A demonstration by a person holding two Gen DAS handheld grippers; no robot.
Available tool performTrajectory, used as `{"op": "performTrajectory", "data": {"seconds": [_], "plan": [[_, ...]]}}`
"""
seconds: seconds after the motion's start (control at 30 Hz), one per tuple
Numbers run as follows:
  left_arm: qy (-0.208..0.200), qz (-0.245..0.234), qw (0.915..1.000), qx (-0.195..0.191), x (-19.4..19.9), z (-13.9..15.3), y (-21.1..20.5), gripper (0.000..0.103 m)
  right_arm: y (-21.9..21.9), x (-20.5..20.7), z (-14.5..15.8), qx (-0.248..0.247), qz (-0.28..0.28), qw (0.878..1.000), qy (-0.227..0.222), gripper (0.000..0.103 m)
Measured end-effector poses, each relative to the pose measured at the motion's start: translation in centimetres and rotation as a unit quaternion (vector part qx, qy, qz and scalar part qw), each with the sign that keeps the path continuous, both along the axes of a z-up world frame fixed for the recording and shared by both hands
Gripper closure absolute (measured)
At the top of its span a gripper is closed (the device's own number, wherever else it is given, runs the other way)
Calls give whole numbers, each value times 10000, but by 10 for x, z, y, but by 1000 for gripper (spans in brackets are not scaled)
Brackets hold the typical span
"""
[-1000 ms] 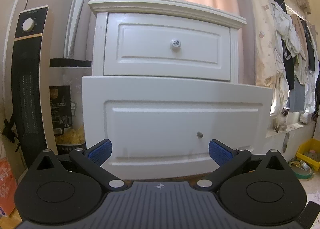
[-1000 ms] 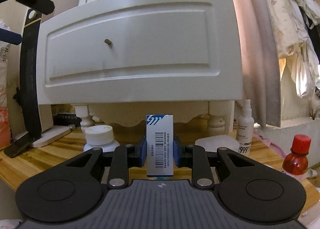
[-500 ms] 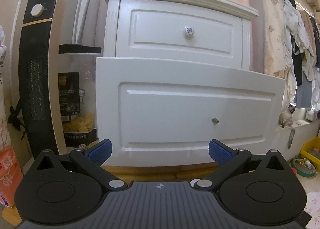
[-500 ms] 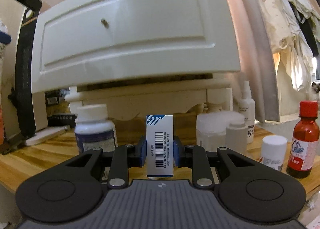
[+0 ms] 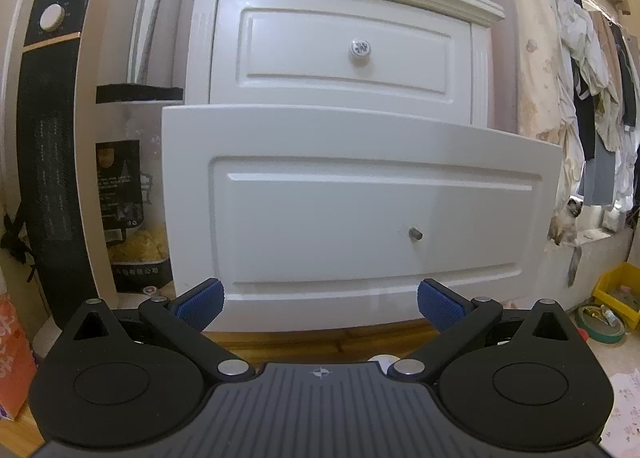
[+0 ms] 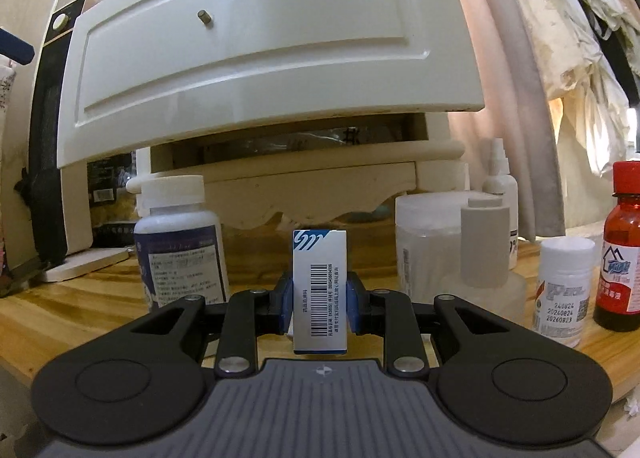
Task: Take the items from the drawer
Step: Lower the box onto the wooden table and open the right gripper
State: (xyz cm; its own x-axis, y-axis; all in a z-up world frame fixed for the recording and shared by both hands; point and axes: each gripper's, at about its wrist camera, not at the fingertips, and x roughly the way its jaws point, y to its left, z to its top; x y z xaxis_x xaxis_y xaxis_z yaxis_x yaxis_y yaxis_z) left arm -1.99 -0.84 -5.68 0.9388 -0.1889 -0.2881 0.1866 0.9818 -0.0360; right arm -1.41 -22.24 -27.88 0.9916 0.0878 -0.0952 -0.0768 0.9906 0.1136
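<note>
Right gripper [image 6: 319, 294] clamped on a small white-and-blue box [image 6: 319, 292] – jaws closed against its two sides, box upright, barcode face toward the camera, just above the wooden table [image 6: 100, 294]. Behind the box, the white nightstand [image 5: 340, 58] with its lower drawer [image 6: 256, 38] pulled out, overhanging the table; upper drawer [image 5: 344, 54] shut, with a round patterned knob [image 5: 360, 47]; only a bare metal stud [image 5: 415, 234] on the lower drawer front. To the left of the box, standing on the table, a white-capped bottle with a dark blue label [image 6: 180, 242]. To the right of the box, a wide translucent jar [image 6: 428, 246], with a grey cylindrical bottle [image 6: 485, 242] in front of it and a white spray bottle [image 6: 500, 186] behind. Further right of the box, a small white pill bottle [image 6: 564, 290] with printed dates, then a red bottle with a red cap [image 6: 622, 250] near the table edge. Left gripper [image 5: 320, 300] facing the lower drawer front – jaws spread wide, nothing between the blue pads [image 5: 200, 300]. Left of the nightstand, a tall black heater with a round dial [image 5: 50, 146]; right of the nightstand, hanging clothes [image 5: 580, 78] and a yellow bin [image 5: 618, 290] on the floor.
</note>
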Motion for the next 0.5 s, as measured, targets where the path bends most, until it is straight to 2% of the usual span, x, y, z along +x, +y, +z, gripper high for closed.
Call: {"op": "performTrajectory", "data": {"seconds": [0.4, 0.47, 0.5], "plan": [[167, -86, 9997, -127, 10, -4, -4, 0, 0, 1, -8, -56, 41, 9994, 329, 75], [199, -115, 9996, -137, 11, -5, -5, 0, -2, 2, -9, 24, 27, 9993, 365, 72], [195, -133, 9996, -142, 11, -4, -5, 0, -3, 3, -8, 82, 43, 9993, 372, 66]]}}
